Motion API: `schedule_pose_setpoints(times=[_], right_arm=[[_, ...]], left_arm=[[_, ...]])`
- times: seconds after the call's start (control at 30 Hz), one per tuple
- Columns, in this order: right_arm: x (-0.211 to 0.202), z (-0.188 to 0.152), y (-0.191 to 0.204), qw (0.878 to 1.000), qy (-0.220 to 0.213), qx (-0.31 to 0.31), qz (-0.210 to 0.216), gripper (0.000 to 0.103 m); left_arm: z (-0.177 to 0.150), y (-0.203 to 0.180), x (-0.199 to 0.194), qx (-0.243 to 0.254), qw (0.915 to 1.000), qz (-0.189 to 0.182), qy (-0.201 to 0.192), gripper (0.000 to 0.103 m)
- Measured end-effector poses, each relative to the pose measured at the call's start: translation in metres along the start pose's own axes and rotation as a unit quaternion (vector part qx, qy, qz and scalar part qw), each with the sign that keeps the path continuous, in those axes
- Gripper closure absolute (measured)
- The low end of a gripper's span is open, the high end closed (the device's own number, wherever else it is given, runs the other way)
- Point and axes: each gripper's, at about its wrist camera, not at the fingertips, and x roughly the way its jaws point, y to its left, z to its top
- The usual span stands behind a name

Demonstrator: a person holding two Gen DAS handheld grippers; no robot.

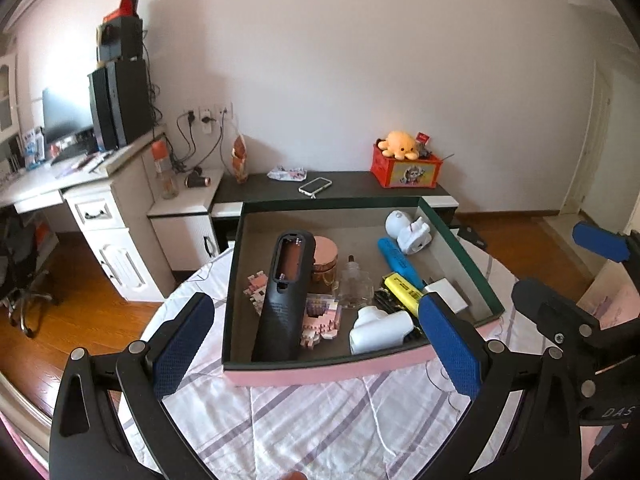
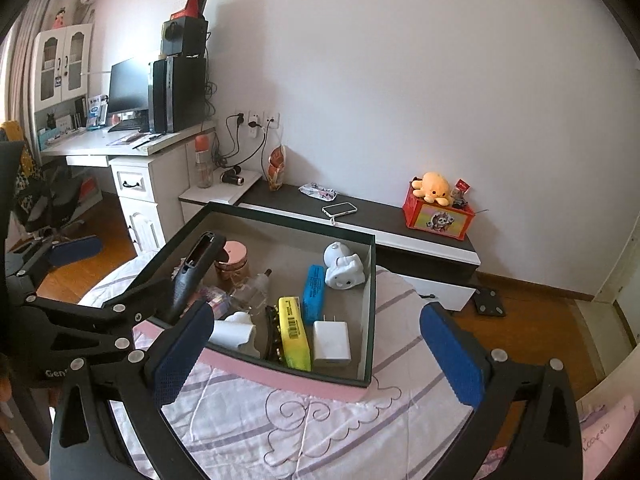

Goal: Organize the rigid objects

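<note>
Left wrist view: left gripper [image 1: 316,330] released, right gripper [image 2: 316,344] released, both empty. Risk: black handle [image 1: 285,296] leans on box [image 1: 304,374] contents, may topple if bumped.

Pink-sided box [image 1: 320,376] holds markers [image 1: 404,288], remote [image 1: 282,300], perhaps a charger [image 2: 331,343].

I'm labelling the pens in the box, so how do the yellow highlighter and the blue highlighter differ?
The yellow highlighter lies nearer the box's pink front edge; the blue highlighter lies further back, by the white figurine. The yellow one shows a barcode label on top; the blue one shows only faint print. The yellow one lies beside the white charger; the blue one does not. Both lie flat on the box floor.
</note>
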Motion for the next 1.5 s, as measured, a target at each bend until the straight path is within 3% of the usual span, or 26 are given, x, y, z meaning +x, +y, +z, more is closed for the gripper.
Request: schedule_pose_setpoints(times=[0.5,0.73,1.13,1.5], right_arm=[[-0.095,-0.023,0.007,0.998,-0.065,0.025,-0.005,0.0],[-0.16,-0.04,0.015,0.993,-0.11,0.031,-0.003,0.0],[-0.252,-0.059,0.036,0.985,-0.17,0.023,-0.007,0.0],[-0.321,-0.079,0.052,0.975,-0.219,0.019,-0.009,0.0]], left_arm=[[-0.022,-0.017,-0.102,0.021,0.9956,0.042,-0.081,0.0],[-0.044,-0.028,-0.179,0.035,0.9873,0.066,-0.141,0.0],[-0.076,-0.036,-0.279,0.048,0.974,0.097,-0.199,0.0],[-0.108,-0.038,-0.352,0.034,0.964,0.092,-0.247,0.0]])
